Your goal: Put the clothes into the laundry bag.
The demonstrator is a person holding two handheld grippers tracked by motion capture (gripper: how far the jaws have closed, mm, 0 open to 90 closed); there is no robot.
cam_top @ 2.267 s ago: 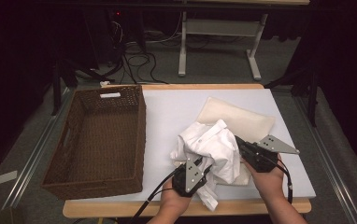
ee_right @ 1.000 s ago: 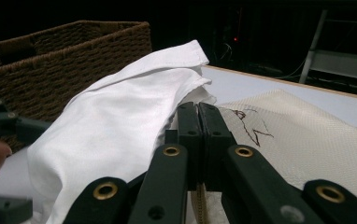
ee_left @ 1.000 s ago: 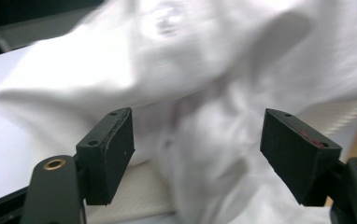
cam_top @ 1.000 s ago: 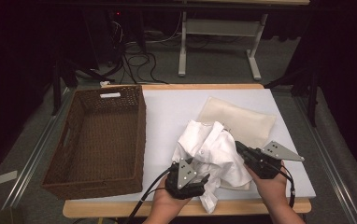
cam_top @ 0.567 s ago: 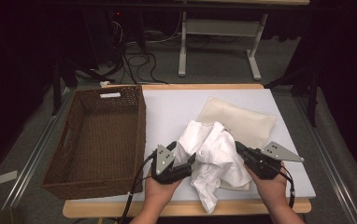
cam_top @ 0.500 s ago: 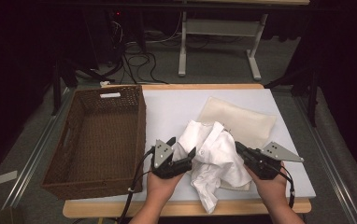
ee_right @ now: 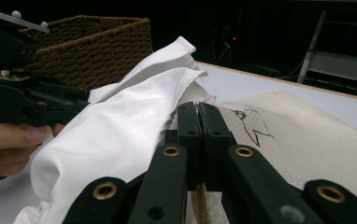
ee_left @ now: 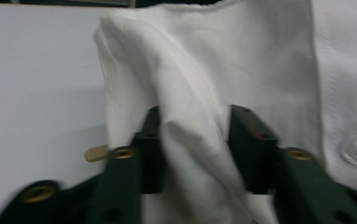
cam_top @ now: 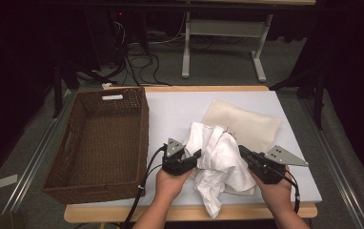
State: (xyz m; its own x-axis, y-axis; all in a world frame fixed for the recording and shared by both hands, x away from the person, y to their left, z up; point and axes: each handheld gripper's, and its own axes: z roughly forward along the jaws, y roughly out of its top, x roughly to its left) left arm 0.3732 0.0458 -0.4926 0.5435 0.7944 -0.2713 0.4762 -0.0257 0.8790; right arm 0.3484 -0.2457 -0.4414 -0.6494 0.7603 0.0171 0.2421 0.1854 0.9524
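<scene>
1. Shirt (cam_top: 220,164), white, bunched at table's (cam_top: 170,109) 5 o'clock, atop cream cushion (cam_top: 247,125).
2. Left gripper (ee_left: 193,140) spread around a fold; right gripper (ee_right: 198,121) pinching shirt edge.
3. Risk: fold slips free before left closes.

The left gripper (ee_left: 193,135) view is soft and blurry, the white shirt (ee_left: 223,70) runs off its top, right and bottom edges, and in the right gripper (ee_right: 198,109) view the cloth covers whatever its closed tips pinch, so can't tell what's caught there.
</scene>
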